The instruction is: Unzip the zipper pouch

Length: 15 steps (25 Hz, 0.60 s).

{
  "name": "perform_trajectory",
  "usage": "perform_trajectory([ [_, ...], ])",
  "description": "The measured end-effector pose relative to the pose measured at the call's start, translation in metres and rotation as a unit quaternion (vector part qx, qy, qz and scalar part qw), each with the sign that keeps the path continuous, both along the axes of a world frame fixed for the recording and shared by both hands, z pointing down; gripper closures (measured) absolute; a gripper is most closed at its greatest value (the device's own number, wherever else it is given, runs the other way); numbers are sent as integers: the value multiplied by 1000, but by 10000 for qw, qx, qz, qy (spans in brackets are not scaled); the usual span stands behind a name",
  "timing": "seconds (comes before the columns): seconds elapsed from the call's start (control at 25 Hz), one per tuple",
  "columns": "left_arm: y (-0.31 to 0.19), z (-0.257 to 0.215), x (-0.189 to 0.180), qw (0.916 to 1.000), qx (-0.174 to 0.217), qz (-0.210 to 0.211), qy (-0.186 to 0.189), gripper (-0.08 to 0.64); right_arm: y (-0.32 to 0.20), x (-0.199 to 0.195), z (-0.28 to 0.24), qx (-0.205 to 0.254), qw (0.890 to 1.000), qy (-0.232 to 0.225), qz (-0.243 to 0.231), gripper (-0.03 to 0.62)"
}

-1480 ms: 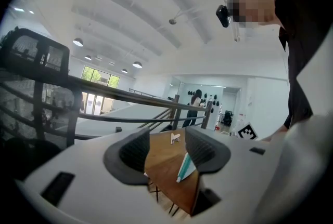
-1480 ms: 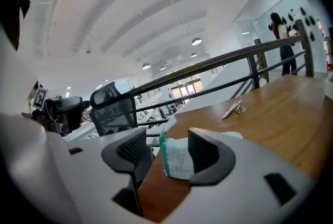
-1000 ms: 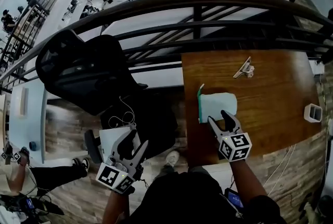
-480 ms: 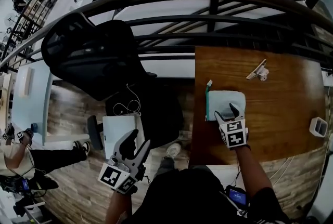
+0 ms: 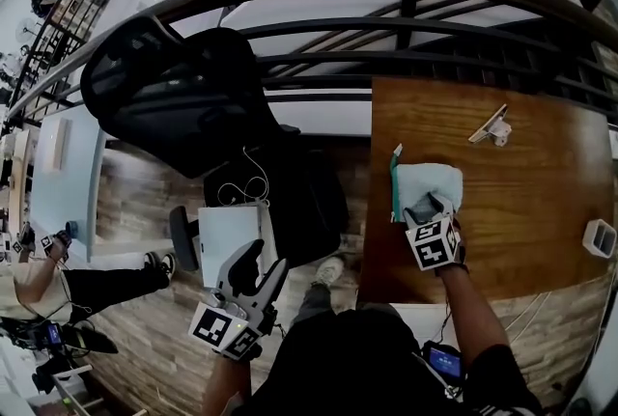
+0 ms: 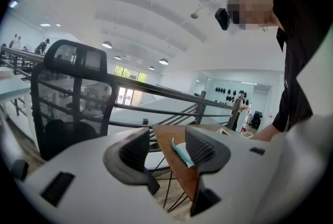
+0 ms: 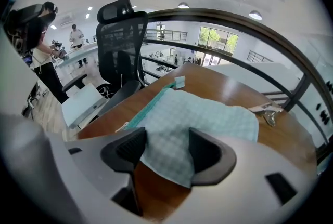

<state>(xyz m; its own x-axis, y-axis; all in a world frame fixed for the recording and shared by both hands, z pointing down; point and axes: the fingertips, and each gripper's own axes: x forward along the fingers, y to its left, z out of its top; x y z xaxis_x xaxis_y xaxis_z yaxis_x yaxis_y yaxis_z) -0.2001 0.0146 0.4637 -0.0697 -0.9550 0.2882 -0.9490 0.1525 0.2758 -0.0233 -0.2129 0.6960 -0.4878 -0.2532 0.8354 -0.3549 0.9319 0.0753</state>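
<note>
Head view has the pouch lying flat on the tabletop, with the right tongs at its near edge. Only the right gripper view shows them spread with the pouch corner in between. Left tongs are off the tabletop, spread, nothing in them.

Right tongs over teal pouch on wooden table.

The right gripper has come down and tipped its nose toward the table. Before, it hung over the near edge of the zipper pouch. Now its jaws, held apart, sit around the pouch's near corner.
</note>
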Motion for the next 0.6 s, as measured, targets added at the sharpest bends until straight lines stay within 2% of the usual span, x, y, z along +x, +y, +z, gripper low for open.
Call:
perform_trajectory([
  [0.16,-2,2,3,10000,31,25,28,341,9,-1,1,67,9998,99,-162,387],
  [0.32,-4,0,7,9999,42,100,47,344,18,5,-3,-80,9999,-28,-83,445],
  [0.48,-5,3,11,9999,8,152,76,349,17,15,-13,-294,9981,-481,259,497],
  [0.6,-8,6,14,9997,34,210,148,353,14,21,-27,-579,9919,-936,642,516],
])
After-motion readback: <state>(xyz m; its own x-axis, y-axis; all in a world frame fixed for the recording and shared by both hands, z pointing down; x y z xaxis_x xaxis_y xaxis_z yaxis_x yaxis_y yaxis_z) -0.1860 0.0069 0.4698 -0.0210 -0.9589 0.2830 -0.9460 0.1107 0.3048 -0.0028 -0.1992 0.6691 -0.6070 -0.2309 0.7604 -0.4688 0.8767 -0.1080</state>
